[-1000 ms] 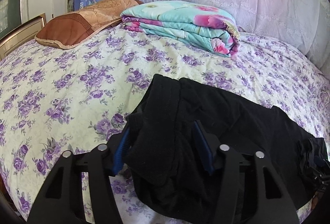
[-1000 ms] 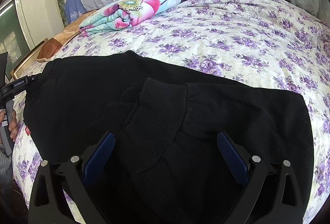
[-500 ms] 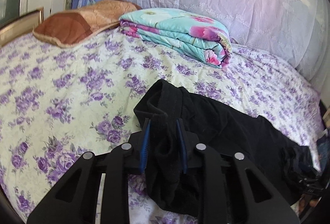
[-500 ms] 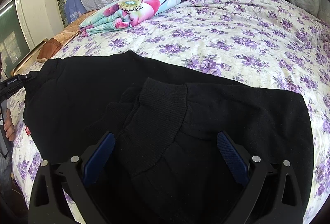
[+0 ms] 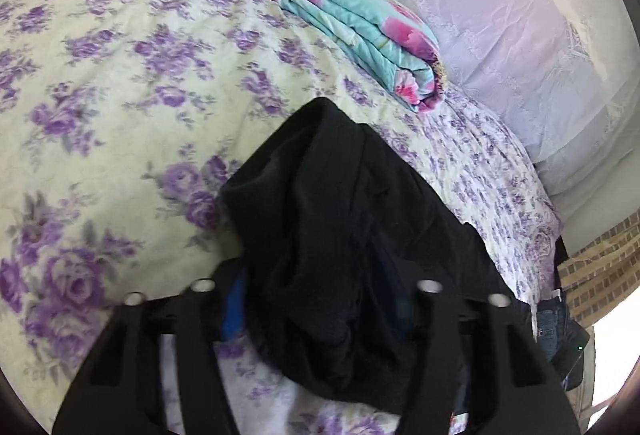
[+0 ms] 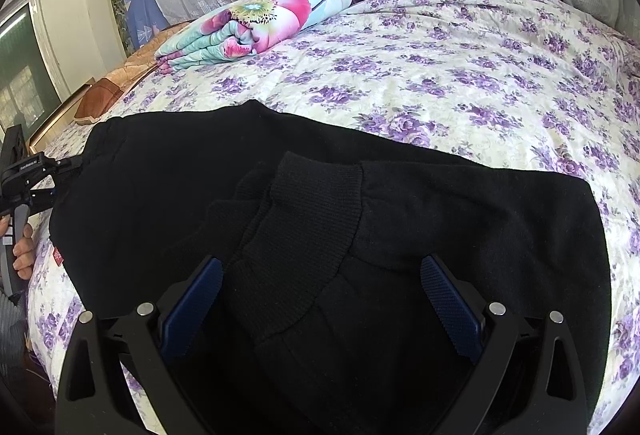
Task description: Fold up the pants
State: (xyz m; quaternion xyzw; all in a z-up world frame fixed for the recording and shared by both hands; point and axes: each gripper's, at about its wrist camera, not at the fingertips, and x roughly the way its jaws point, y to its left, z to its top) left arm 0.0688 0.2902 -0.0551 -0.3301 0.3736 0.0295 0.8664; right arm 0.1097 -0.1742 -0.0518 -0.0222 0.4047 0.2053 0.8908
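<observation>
**On the bed: black pants, both grippers at the cloth**

Across the flowered bedspread lie the black pants, ribbed cuffs folded onto the middle. Right gripper stands wide open over the cuffs, pads clear. Left gripper is opening with a bunched edge between its fingers; pad contact seems lost, though the cloth hides it.

purple-flowered bed under bright daylight, window at the left wall.
</observation>
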